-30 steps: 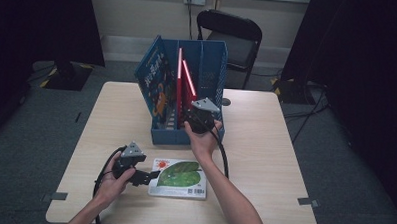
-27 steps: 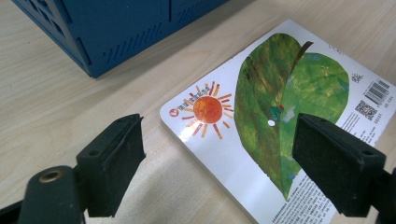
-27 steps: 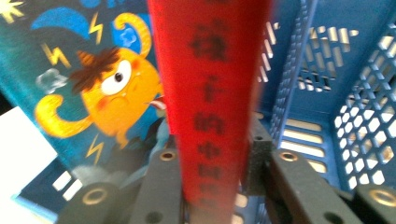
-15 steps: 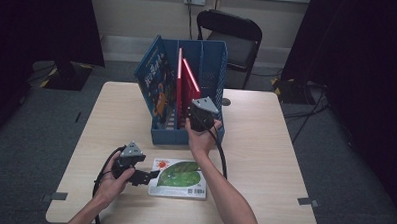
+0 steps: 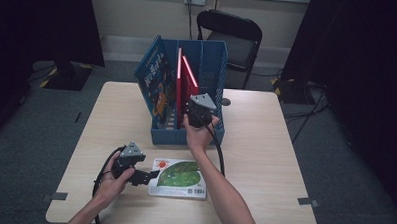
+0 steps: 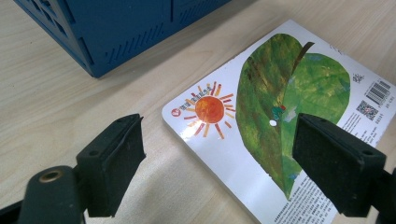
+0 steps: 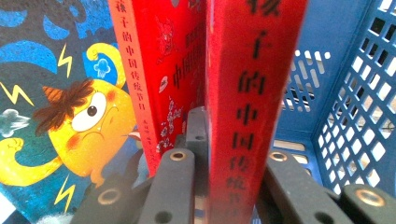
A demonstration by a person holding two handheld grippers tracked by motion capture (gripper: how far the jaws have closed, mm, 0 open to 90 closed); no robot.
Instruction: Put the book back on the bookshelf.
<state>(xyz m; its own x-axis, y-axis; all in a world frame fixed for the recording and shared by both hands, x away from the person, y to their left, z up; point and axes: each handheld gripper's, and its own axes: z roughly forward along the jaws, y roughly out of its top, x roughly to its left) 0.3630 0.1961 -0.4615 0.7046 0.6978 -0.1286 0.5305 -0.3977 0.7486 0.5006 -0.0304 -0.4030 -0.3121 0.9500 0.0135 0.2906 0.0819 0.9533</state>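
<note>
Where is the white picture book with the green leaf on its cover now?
In the high view, the white picture book with the green leaf lies flat near the table's front edge, before the blue plastic crate, beside the open left gripper.

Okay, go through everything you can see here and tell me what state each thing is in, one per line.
Left gripper: open, jaws either side of the leaf book's corner.
Right gripper: shut on the right red book.
Right red book: upright in the crate, gripped at its spine.
Left red book: upright beside it.
Blue book: leaning on the crate's left end.
Leaf book: lying flat on the table.
Crate: open-topped, upright.
Chair: empty.
</note>
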